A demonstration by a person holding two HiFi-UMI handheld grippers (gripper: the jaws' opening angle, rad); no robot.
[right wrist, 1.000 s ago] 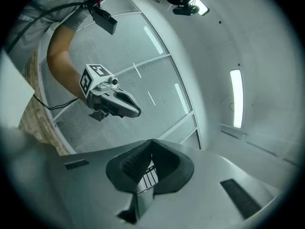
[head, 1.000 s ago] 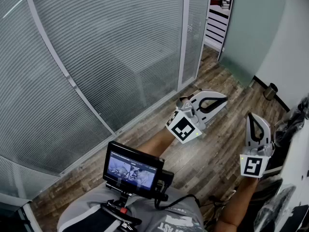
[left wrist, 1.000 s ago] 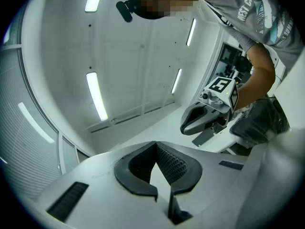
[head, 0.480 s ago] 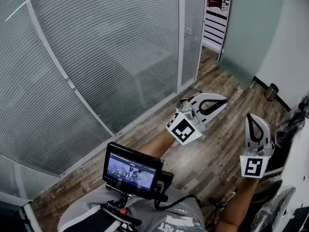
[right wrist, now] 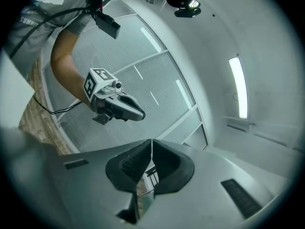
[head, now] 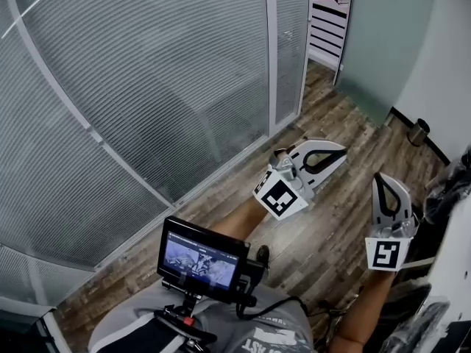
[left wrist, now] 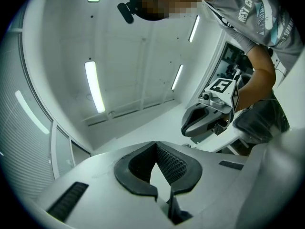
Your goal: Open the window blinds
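Office partition, seen from above: I hold my left gripper [head: 340, 155] and right gripper [head: 383, 176] out over the wood floor [head: 331, 230], well apart from the window blinds [head: 162, 72], which hang at the left with their slats turned flat and closed. The jaws of both grippers are pressed together with nothing between them; the left points toward the right-hand wall, the right points away from me along the floor. A strip of floor lies between my jaws and the blinds, and a pale frame post [head: 271, 50] splits the slatted panels; bright streaks on the surface suggest glass in front of the slats. A small monitor [head: 202, 259] on its mount sits at my chest, below the left forearm. Beyond the blinds a frosted door [head: 383, 35] stands beside an opening, and a dark bin [head: 419, 132] rests against the far wall. Dark, shiny bundles crowd the right edge near my right gripper; I cannot tell what they are.
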